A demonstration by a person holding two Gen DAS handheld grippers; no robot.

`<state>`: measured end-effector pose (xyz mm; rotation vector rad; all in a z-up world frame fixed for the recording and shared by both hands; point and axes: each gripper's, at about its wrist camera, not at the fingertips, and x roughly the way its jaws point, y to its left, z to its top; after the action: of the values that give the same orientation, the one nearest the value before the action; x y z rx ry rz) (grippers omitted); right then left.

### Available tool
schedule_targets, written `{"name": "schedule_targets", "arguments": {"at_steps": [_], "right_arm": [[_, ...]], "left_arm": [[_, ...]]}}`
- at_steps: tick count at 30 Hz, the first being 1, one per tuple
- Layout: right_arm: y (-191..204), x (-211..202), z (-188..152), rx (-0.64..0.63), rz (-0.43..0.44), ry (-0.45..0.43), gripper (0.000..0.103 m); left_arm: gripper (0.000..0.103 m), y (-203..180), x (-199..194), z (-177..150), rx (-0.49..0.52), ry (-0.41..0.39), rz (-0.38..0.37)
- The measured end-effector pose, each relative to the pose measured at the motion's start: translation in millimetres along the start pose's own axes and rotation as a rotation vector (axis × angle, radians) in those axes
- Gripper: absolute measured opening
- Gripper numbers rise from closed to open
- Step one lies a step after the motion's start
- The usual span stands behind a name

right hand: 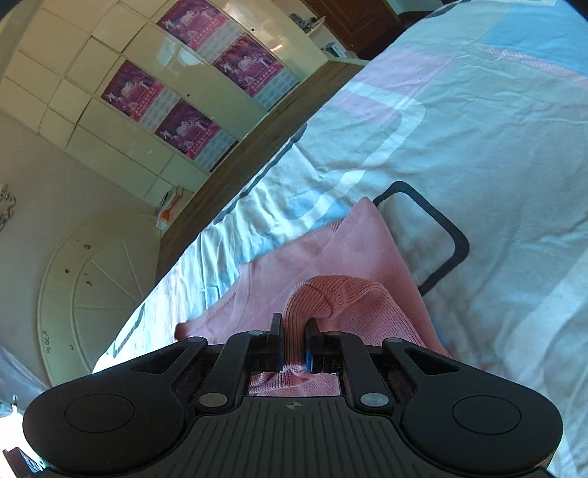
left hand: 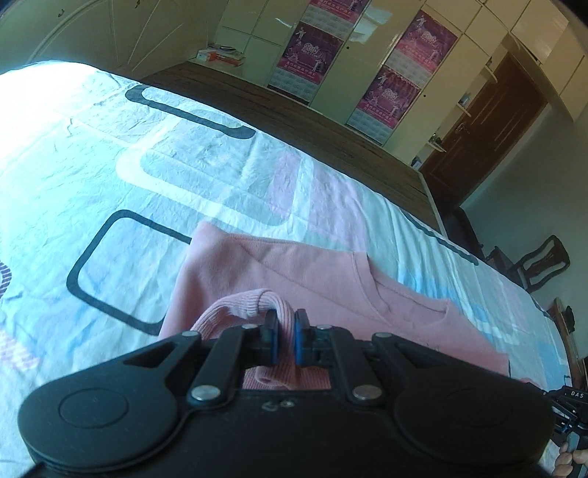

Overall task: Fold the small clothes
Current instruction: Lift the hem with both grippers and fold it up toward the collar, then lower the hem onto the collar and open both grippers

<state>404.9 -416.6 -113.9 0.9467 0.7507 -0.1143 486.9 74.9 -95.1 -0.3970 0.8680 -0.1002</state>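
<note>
Both tools (left hand: 286, 325) (right hand: 294, 327) clamped — pink garment (left hand: 312, 272).

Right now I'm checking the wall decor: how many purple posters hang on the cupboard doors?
4: upper left, upper right, lower left, lower right, on the cream cupboard doors. None looks hidden.

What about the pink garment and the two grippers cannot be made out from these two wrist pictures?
- Pink garment, left wrist view: near part hidden behind the left gripper; its type is unclear.
- Same garment, right wrist view: lower part hidden behind the right gripper.
- Posters: print too small to read.
</note>
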Motion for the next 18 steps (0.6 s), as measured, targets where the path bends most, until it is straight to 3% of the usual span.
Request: {"name": "schedule_targets", "arguments": {"at_steps": [8, 9, 11, 12, 13, 15, 18], "right_arm": [[-8.7, 54.2, 26.2, 0.049, -0.035, 0.034, 0.01], [-10.5, 58.1, 27.6, 0.057, -0.039, 0.046, 0.011], [-14.1, 58.4, 30.4, 0.066, -0.025, 0.059, 0.029], [-14.4, 53.1, 32.1, 0.05, -0.011, 0.041, 0.045], [-12.5, 46.1, 35.3, 0.016, -0.003, 0.007, 0.054], [-8.4, 34.4, 41.2, -0.04, -0.016, -0.037, 0.058], [-4.4, 28.6, 48.3, -0.118, 0.006, -0.031, 0.058]], "left_arm": [[0.01, -5.4, 58.6, 20.6, 0.042, 0.034, 0.084], [0.017, -3.7, 63.9, 20.4, 0.047, 0.049, 0.092], [0.022, 2.6, 64.5, 19.9, 0.051, 0.065, 0.082], [0.027, 5.7, 61.1, 20.1, 0.055, 0.063, 0.07], [0.045, 8.1, 56.3, 20.7, 0.06, 0.052, 0.07], [0.074, 11.7, 42.7, 22.3, 0.083, 0.0, 0.067], [0.075, 13.7, 30.3, 24.8, 0.145, -0.029, 0.037]]}}
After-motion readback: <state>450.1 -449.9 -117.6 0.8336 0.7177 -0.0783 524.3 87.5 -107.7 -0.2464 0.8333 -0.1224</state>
